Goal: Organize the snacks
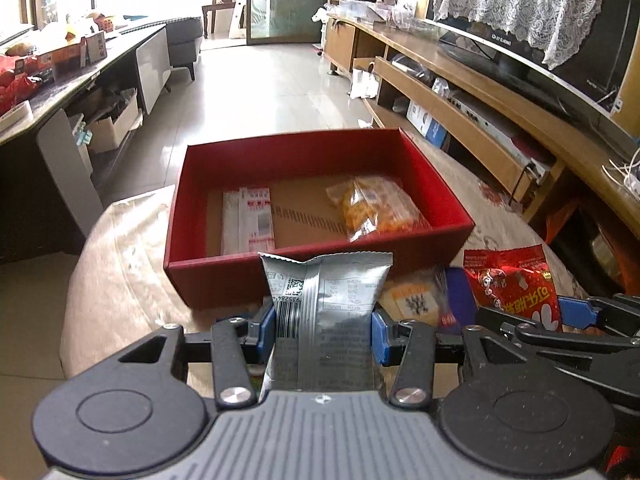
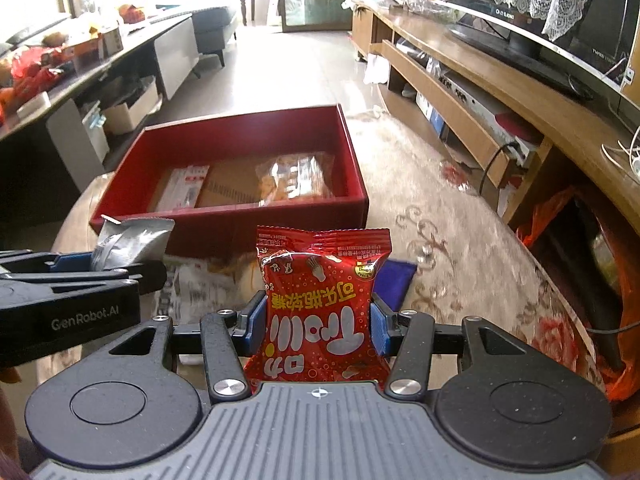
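Snacks: silver foil packet (image 1: 326,304) clamped in left gripper (image 1: 324,330) | red candy bag (image 2: 320,304) clamped in right gripper (image 2: 318,330) | open red cardboard box (image 1: 440,236) straight ahead of both, the left slightly nearer.

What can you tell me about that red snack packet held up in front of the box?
The red snack packet is a glossy, crinkly foil pouch with crimped sealed ends, printed with large white characters and small cartoon figures that appear upside down in the right wrist view. It stands upright, clamped at its two sides between the blue-padded jaws of the right gripper, clear of the patterned tablecloth. It sits just short of the near wall of the red box.
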Motion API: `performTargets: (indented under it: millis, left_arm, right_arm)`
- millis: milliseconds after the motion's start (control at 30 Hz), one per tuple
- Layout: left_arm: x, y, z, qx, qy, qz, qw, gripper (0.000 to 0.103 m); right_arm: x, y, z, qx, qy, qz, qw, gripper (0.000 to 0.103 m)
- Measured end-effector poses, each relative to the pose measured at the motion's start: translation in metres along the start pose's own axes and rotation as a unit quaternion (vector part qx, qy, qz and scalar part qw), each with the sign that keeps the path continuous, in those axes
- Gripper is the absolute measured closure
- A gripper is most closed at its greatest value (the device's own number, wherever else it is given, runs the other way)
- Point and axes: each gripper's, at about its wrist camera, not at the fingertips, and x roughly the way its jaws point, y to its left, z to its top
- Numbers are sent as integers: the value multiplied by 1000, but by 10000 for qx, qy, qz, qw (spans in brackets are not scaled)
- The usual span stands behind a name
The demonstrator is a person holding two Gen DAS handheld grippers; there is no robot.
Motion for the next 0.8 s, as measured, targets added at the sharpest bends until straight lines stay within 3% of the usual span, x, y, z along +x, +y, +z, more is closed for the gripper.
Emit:
performTargets:
  millis: [800]
  left_arm:
    - [29,-3,61,-53,-298,272,9992,57]
  right_arm:
    - [30,-3,61,78,-308,53,9995,45]
